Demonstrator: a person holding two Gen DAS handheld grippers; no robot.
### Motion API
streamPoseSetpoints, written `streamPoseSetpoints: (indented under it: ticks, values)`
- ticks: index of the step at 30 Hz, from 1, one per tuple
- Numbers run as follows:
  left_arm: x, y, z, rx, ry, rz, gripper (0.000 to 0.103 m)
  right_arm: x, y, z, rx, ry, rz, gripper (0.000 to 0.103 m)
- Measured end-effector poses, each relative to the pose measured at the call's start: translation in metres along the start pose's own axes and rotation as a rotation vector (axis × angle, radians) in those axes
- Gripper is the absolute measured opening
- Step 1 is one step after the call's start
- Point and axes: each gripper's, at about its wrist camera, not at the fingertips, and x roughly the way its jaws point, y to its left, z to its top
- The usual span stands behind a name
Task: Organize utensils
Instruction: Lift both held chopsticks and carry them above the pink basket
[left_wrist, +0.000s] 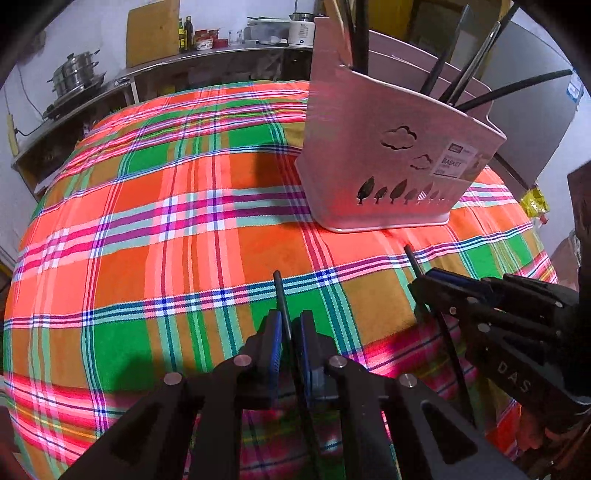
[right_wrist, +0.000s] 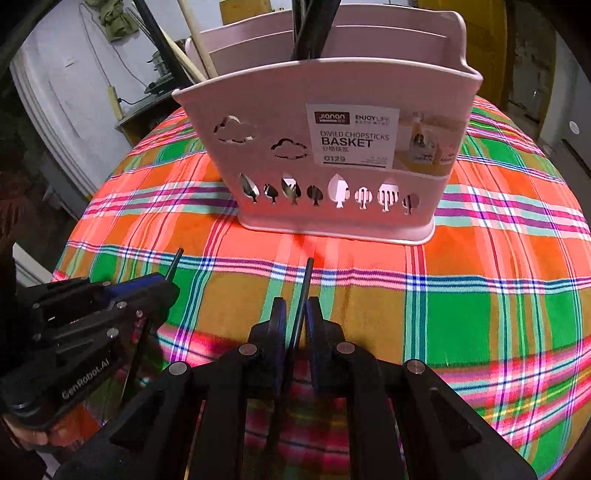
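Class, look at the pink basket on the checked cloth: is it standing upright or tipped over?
Upright. The pink basket rests on its flat base, with utensil handles sticking up from it.

The left gripper (left_wrist: 287, 332) is clamped on a thin black utensil handle (left_wrist: 281, 299) over the plaid-covered table (left_wrist: 147, 229). At the right, the right gripper (left_wrist: 428, 284) grips another black handle (left_wrist: 413, 262). The pink basket (left_wrist: 388, 158) stands far right, holding dark utensils (left_wrist: 476, 62).
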Motion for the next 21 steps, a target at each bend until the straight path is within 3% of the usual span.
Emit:
streamPoseSetpoints:
  ticks: [8, 21]
  values:
    - [-0.005, 0.007, -0.002, -0.057, -0.003, -0.030, 0.005, -0.007, -0.001, 0.001, -0.011, 0.009, 0.009, 0.006]
    - [-0.067, 0.000, 0.011, -0.047, -0.119, -0.090, 0.004, -0.068, -0.001, 0.010, -0.013, -0.130, 0.053, 0.006]
